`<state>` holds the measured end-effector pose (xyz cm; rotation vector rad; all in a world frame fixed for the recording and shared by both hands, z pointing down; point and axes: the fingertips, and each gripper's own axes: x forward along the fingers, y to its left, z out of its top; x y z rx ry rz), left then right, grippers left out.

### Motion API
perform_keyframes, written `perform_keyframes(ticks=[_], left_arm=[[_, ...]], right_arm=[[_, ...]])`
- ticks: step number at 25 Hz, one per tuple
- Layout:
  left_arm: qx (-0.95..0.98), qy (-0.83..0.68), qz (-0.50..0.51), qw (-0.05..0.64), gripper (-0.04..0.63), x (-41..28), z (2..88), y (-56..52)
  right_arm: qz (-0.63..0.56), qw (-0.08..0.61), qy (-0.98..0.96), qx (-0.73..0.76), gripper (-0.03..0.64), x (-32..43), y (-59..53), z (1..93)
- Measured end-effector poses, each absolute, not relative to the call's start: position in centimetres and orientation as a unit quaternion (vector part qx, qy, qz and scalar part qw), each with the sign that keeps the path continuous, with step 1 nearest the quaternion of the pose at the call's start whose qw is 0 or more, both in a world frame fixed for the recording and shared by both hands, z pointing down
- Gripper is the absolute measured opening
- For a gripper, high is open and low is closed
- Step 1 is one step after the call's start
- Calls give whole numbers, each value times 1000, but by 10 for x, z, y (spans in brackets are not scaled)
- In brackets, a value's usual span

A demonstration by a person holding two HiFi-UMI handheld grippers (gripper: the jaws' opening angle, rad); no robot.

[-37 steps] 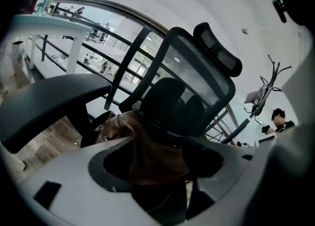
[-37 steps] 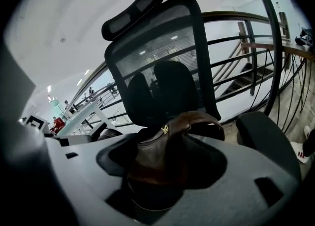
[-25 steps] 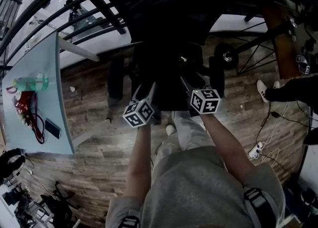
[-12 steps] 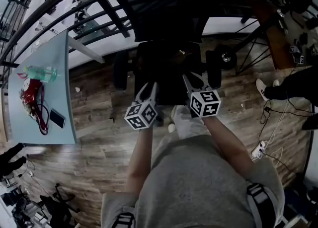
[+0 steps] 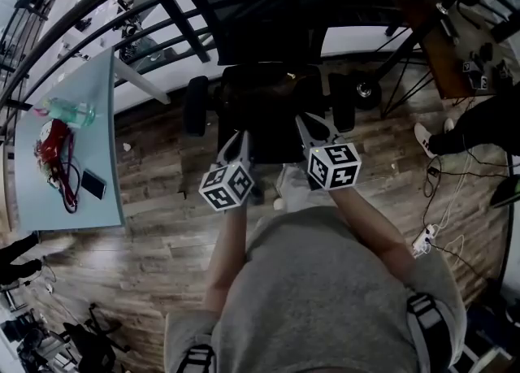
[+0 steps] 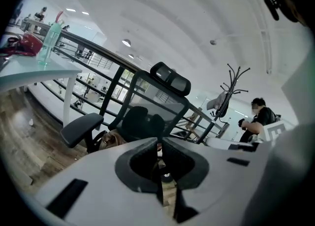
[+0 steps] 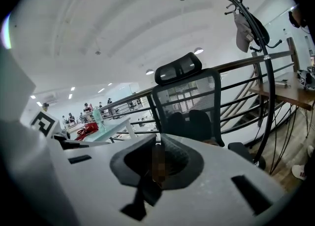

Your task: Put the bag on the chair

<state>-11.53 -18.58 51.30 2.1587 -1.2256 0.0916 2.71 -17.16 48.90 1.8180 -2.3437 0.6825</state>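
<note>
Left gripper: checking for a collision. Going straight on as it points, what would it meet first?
Probably the black bag on the office chair, straight beyond the left gripper, whose jaws have just closed on nothing. How far off it lies is unclear.

One chair [image 5: 268, 6], one bag [image 6: 140, 121]

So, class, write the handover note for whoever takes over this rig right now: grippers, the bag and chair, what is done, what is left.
Left gripper: shut, nothing between its jaws.
Right gripper: jaws have just been closing and now meet, nothing between them.
Bag: dark, sitting on the seat of the chair against the backrest, apart from both grippers.
Done: the bag looks placed and released.
Left: probably nothing but checking that it sits steady and drawing the grippers clear.
</note>
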Motion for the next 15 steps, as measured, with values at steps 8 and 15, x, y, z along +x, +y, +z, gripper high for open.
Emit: perform_keyframes(ticks=[8,15], left_arm=[[828,-464,47,313,21,-116,502,-160],[830,-461,42,313,21,-122,494,-150]], right_arm=[[214,51,-787,576,25,15,-147,474],[218,54,-785,577,11,9,-137,472]])
